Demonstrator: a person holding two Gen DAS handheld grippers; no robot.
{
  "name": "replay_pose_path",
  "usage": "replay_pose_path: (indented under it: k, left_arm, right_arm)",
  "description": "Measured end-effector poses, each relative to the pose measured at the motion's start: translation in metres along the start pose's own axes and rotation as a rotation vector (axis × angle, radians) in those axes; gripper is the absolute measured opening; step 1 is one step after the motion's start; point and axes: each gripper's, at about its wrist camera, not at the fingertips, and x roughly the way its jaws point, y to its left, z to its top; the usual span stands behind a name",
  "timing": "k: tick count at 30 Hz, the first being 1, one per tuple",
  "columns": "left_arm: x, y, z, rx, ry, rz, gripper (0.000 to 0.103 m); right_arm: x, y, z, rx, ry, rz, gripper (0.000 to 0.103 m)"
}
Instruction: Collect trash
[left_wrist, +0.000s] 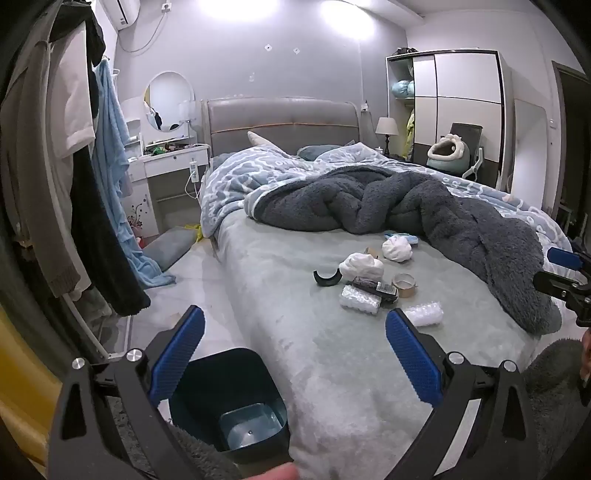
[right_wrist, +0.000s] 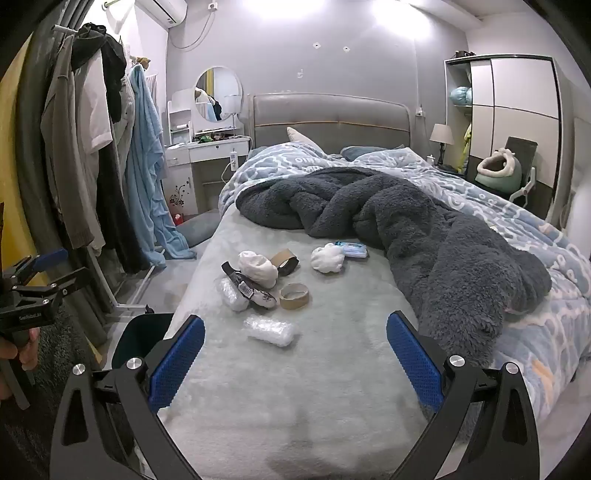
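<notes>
Trash lies in a loose heap on the pale green bed sheet (right_wrist: 332, 369): two bubble-wrap rolls (right_wrist: 269, 330) (left_wrist: 360, 301), two white paper wads (right_wrist: 258, 271) (left_wrist: 397, 248), a brown tape core (right_wrist: 294, 295) (left_wrist: 404, 285), a dark wrapper (right_wrist: 251, 290) and a blue pack (right_wrist: 354, 250). A dark blue bin (left_wrist: 229, 398) (right_wrist: 142, 339) stands on the floor at the bed's near left corner. My left gripper (left_wrist: 295, 321) hovers open above the bin and the bed's corner. My right gripper (right_wrist: 295, 325) is open over the sheet, short of the nearest bubble-wrap roll. Neither holds anything.
A rumpled grey fleece blanket (right_wrist: 424, 229) and blue quilt cover the bed's right half. A clothes rack (left_wrist: 74, 166) with hanging garments stands at the left, with a white vanity (right_wrist: 207, 147) and a wardrobe (left_wrist: 454, 107) behind. A hand (right_wrist: 18, 347) grips the left tool.
</notes>
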Motion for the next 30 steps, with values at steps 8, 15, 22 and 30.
replay_pose_path:
  k: [8,15,22,30]
  left_arm:
    - [0.009,-0.005,-0.007,-0.001,0.023,-0.004,0.1]
    - [-0.003,-0.005,-0.001,0.011,-0.005,-0.013,0.1]
    - [0.002,-0.003,0.0,-0.003,0.014,-0.024,0.1]
    - [0.001,-0.001,-0.001,-0.006,0.012,-0.015,0.1]
  right_arm:
    - [0.0,0.0,0.0,0.002,0.0,0.001,0.1]
    - [0.001,0.001,0.0,0.001,0.001,-0.001,0.1]
    - [0.001,0.0,0.0,0.004,0.001,0.002,0.1]
    - [0.0,0.0,0.0,0.005,0.0,0.003,0.1]
